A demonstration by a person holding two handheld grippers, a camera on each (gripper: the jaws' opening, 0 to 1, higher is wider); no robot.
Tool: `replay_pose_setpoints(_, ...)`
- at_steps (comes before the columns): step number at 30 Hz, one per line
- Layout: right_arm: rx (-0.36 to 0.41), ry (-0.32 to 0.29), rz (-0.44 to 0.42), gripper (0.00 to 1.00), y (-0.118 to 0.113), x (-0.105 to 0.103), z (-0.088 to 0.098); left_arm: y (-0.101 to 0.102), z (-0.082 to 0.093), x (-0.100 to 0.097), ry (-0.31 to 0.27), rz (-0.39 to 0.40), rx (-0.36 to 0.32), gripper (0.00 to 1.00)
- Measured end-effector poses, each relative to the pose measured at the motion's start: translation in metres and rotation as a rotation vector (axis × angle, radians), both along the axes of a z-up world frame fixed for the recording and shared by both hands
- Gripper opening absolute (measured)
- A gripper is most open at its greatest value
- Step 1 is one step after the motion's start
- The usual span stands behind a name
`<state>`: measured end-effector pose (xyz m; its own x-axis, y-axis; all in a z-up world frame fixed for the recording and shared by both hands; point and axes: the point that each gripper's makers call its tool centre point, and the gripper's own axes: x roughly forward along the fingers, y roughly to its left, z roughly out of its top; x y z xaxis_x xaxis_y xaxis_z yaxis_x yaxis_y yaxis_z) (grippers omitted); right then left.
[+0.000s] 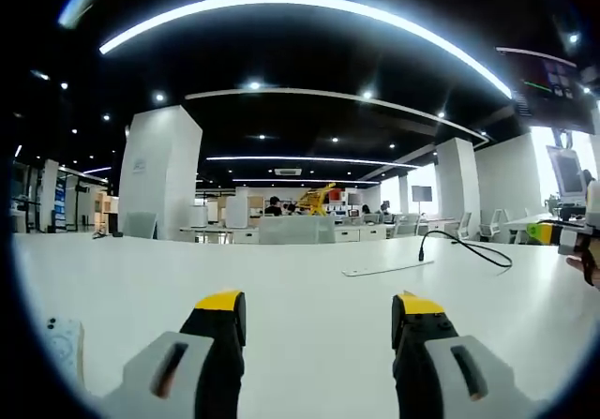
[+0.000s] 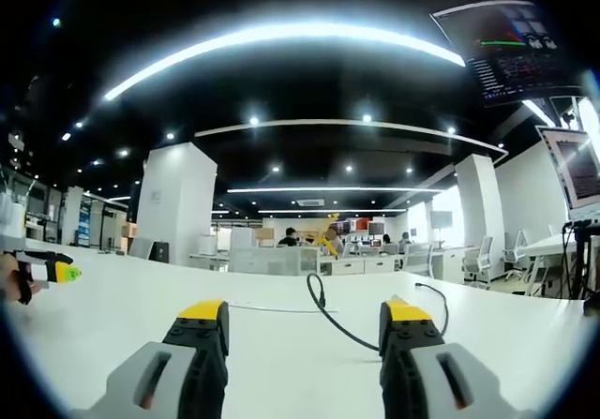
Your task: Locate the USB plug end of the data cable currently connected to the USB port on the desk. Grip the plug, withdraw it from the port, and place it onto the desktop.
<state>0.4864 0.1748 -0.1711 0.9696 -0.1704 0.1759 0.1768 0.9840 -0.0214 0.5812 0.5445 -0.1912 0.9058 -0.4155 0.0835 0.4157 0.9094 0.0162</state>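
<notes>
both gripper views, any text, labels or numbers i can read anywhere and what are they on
No text can be read in either view.
Dark overhead screen: coloured lines and rows of text, too small to read.
Pale monitor on a stand: content blurred.
Small white device at the edge of the white desk: faint markings, unreadable.
White square pillar: a small mark, too blurred to read.

Open-plan office, white desks [image 1: 281, 278], swivel chairs [image 2: 483, 255], monitors [image 2: 574, 171] (strip-lit ceiling)
</notes>
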Motion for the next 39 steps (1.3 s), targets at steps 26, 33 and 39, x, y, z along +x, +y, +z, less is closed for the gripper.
replay_pose_setpoints(26, -0.082, 0.07, 0.111, 0.61, -0.013, 0.025, 0.008, -0.063, 0.022, 0.015, 0.02, -0.26, 0.115, 0.62)
replay_pose_setpoints(33, -0.093, 0.086, 0.121, 0.57, -0.026, 0.035, 0.011, -0.084, 0.022, 0.022, 0.026, -0.328, 0.147, 0.63)
replay_pose_setpoints(39, -0.094, 0.123, 0.153, 0.57, -0.029, 0.05, 0.007, -0.107, 0.021, 0.032, 0.027, -0.394, 0.19, 0.63)
